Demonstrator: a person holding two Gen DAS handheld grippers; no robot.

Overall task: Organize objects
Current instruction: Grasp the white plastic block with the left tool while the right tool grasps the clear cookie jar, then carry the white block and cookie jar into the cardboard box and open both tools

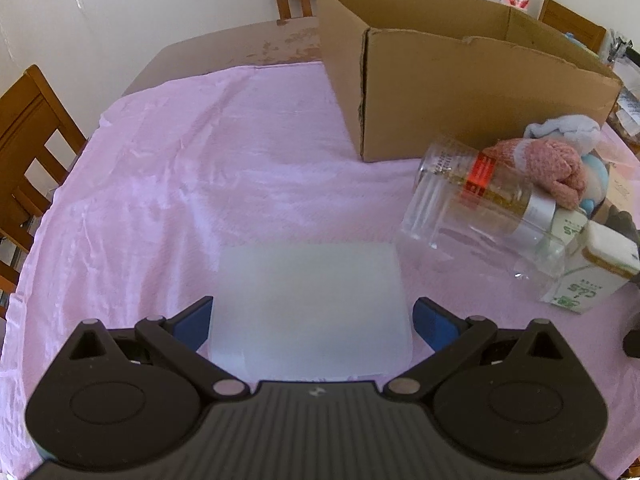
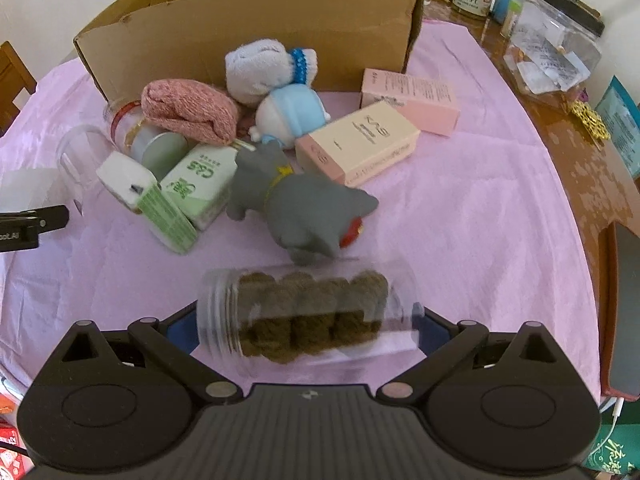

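My left gripper point(image 1: 311, 324) is shut on a frosted translucent square box point(image 1: 310, 300), held between its blue pads above the pink cloth. My right gripper point(image 2: 308, 330) is shut on a clear plastic jar of brown balls point(image 2: 308, 312), held sideways. An open cardboard box point(image 2: 248, 24) stands at the back; it also shows in the left wrist view point(image 1: 472, 80). In front of it lie a pink knit piece point(image 2: 188, 114), a white sock roll point(image 2: 260, 68), a blue-white toy point(image 2: 292, 114), a grey toy dog point(image 2: 304, 212), two pink cartons point(image 2: 356, 144), green-white cartons point(image 2: 196, 184) and clear jars point(image 1: 480, 200).
A pink cloth point(image 1: 200, 168) covers the wooden table. Wooden chairs point(image 1: 28, 132) stand at the left and the back. Jars and a clear container point(image 2: 552, 48) sit on the bare table at the far right. A dark flat device point(image 2: 624, 316) lies at the right edge.
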